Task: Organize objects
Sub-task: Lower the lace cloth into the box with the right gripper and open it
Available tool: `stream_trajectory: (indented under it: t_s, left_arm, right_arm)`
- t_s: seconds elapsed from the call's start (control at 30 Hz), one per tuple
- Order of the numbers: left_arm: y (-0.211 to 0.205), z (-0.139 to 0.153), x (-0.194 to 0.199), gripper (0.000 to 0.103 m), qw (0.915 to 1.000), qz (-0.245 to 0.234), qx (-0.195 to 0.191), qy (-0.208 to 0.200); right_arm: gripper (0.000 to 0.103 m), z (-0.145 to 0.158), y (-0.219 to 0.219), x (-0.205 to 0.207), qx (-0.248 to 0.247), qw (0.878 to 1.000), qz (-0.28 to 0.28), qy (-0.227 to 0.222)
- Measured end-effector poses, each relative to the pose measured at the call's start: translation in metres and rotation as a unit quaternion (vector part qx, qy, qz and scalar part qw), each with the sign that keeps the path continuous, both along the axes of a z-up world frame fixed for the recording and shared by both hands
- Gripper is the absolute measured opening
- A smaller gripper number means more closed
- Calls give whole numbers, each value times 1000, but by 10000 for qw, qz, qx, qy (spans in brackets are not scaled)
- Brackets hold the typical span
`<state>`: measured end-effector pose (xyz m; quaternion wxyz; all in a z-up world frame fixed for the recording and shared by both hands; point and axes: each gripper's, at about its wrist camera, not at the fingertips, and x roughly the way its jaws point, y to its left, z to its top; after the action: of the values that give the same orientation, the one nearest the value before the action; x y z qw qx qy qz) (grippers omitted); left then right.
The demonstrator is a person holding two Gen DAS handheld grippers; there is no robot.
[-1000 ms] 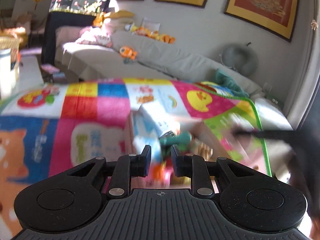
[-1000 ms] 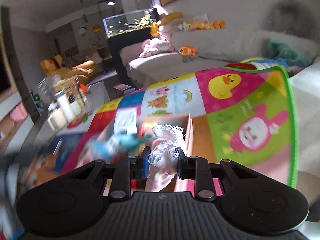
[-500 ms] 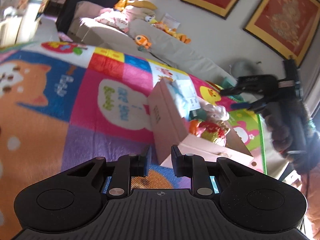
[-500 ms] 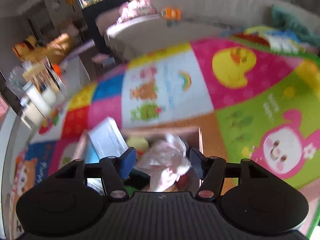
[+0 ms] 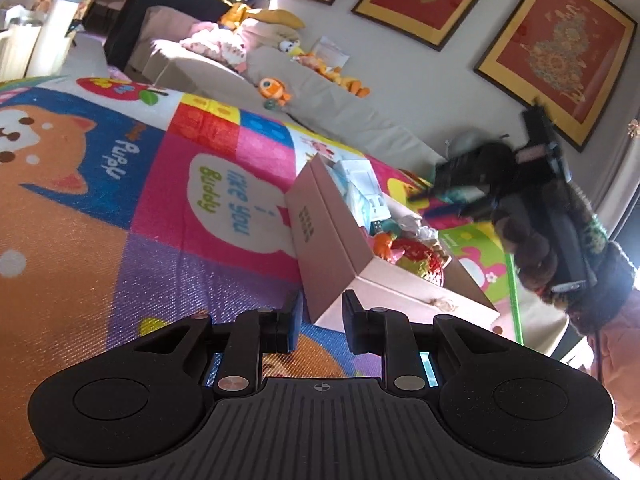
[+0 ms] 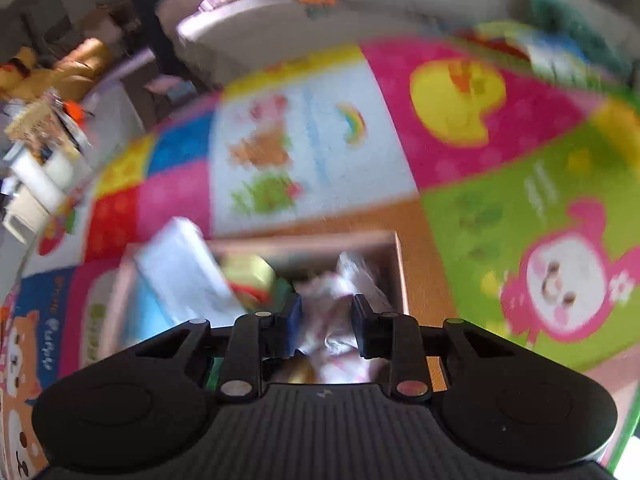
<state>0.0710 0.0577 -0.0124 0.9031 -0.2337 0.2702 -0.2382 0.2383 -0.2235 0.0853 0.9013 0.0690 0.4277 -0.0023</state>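
Observation:
A pink cardboard box (image 5: 332,240) full of toys and small packages sits on the colourful play mat (image 5: 120,200). My left gripper (image 5: 322,322) is open and empty, close to the box's near corner. In the left wrist view my right gripper (image 5: 452,196) hovers above the far side of the box. In the blurred right wrist view my right gripper (image 6: 325,324) is open and empty above the box (image 6: 400,276), over a white lacy cloth item (image 6: 340,320) that lies in it beside a white package (image 6: 180,272).
A grey sofa (image 5: 320,112) with plush toys runs along the far wall under red framed pictures (image 5: 552,44). A dark fish-tank cabinet (image 5: 160,20) and cluttered shelves stand at the far left. The mat's green edge (image 5: 516,304) lies right of the box.
My right gripper let go of the white lacy item into the box, opened wide, then partly closed while lifting. My left gripper drew back from above the box to its near corner.

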Motion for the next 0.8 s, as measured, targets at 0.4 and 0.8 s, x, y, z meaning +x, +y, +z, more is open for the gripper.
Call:
stream_trajectory:
  t_s: [0.4,0.8]
  left_arm:
    - [3,-2,1,24,9999,47,-107,71]
    - [8,1,2,24,9996,135,-244,29]
  right_arm:
    - [59,-24,104,31,-1553,9802,1153,-434]
    - [47,40,16,-22,1022,9919,711,-242]
